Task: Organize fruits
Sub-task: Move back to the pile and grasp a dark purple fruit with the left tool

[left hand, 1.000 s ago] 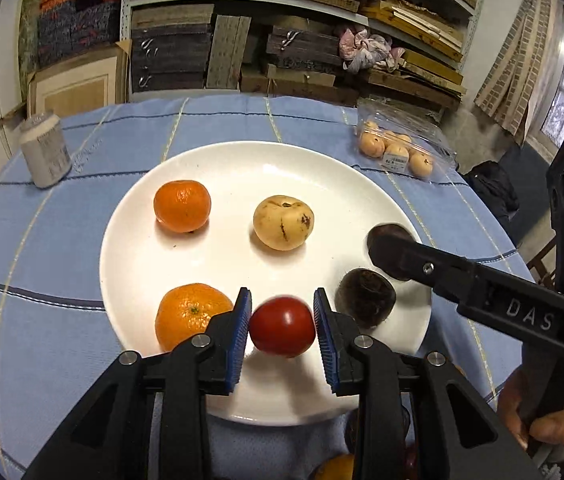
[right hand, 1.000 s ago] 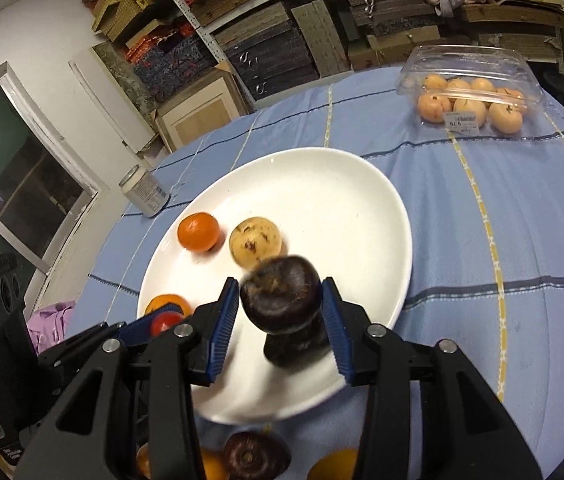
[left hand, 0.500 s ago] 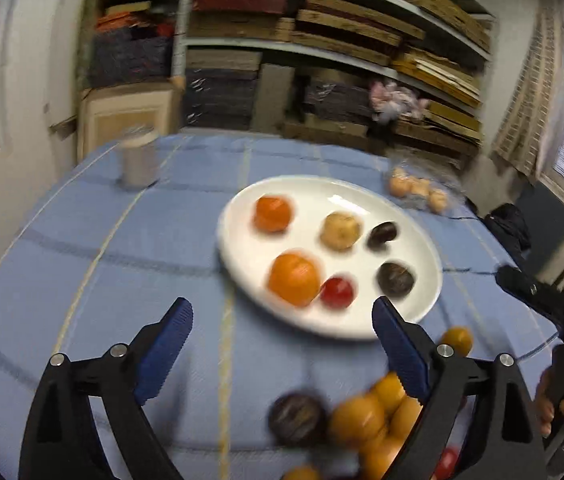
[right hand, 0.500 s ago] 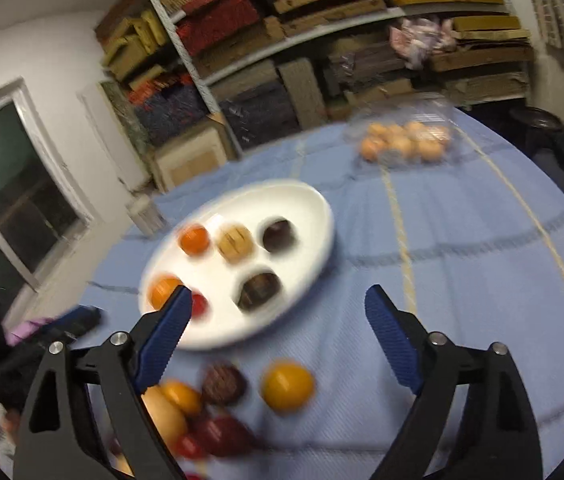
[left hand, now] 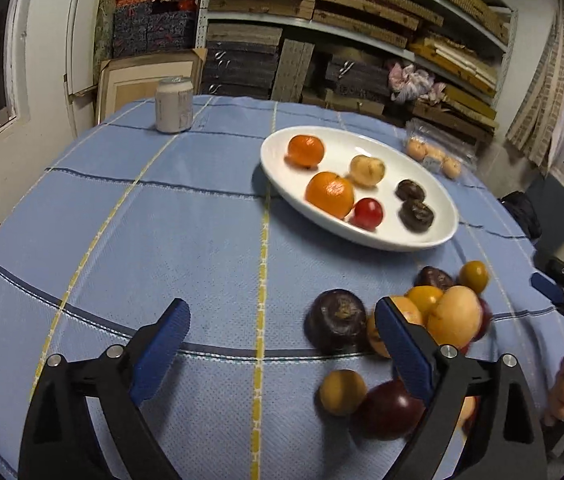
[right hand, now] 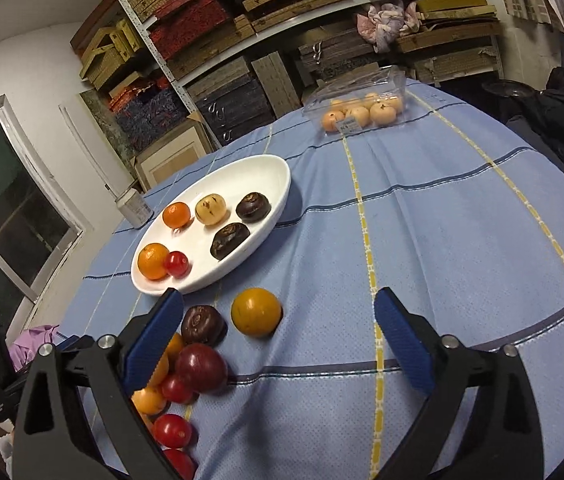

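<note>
Now plate [left hand: 441, 236] holds six fruits (clamshell [right hand: 361, 92] several); both grippers opening, empty.

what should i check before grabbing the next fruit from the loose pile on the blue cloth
1. Left gripper empty: ok, jaws opening, nothing between them.
2. Right gripper empty: ok, jaws opening, only blue striped tablecloth between them.
3. Room on the white oval plate: ok, six fruits on it, bare patch at its far end.
4. Clear target in the loose pile: ok, the round yellow-orange fruit lies apart from the others.
5. Dark purple wrinkled fruit free to lift: cannot tell, it sits against neighbouring fruit.
6. Red cherry tomato settled on the plate: ok, resting against the large orange mandarin.
</note>
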### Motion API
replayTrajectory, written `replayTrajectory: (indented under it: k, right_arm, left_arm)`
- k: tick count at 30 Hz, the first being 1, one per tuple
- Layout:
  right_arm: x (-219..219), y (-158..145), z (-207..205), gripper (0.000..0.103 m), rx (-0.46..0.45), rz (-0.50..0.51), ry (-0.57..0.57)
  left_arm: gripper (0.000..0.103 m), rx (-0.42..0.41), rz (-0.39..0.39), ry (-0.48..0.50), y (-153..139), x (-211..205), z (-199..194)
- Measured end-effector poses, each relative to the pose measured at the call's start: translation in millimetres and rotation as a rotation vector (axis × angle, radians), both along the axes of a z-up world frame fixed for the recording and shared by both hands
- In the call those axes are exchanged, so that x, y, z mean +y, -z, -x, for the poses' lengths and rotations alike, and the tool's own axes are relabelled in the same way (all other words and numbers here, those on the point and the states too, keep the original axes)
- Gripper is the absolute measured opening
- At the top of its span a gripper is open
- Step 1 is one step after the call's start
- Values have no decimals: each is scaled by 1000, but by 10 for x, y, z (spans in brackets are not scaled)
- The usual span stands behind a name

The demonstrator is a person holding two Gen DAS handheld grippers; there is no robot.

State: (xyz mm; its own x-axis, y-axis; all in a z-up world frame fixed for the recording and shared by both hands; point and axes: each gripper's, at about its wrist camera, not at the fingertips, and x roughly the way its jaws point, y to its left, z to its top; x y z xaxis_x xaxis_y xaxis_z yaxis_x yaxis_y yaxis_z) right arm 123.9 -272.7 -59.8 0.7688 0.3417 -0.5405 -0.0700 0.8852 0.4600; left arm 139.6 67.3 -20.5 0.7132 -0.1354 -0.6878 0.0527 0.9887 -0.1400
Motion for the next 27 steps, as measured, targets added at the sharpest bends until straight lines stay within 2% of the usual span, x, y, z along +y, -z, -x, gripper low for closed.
replayTrajectory:
  k: [6, 12, 17, 20, 21, 23, 25, 27]
  right_arm:
    - [5, 15, -27, 94, 20, -12, 5]
    - [4, 38, -60, 94, 39, -13, 8]
    - [7, 56, -82, 95, 51, -12, 8]
    - [1, 80, -108, 95, 66, -17, 7]
    - [-2, 88, -115, 95, 69, -19, 7]
    - [-5, 94, -121, 95, 72, -20, 9]
    - [-15, 103, -125, 95, 75, -22, 11]
    - [-34, 115, -132, 95, 82, -30, 14]
  left_arm:
    - [94, 85, -7, -9, 152, 33, -248]
    - [94, 100, -51, 35, 180, -122, -391]
    - [95, 131, -17, 49, 203, -134, -476]
    - [95, 187, 64, 55, 255, -65, -544]
    - [96, 185, 59, 59, 250, -79, -546]
    - [100, 181, 38, 68, 253, -111, -564]
    - [100, 183, -18, 45, 265, -89, -594]
    - [100, 166, -156, 28, 277, -142, -573]
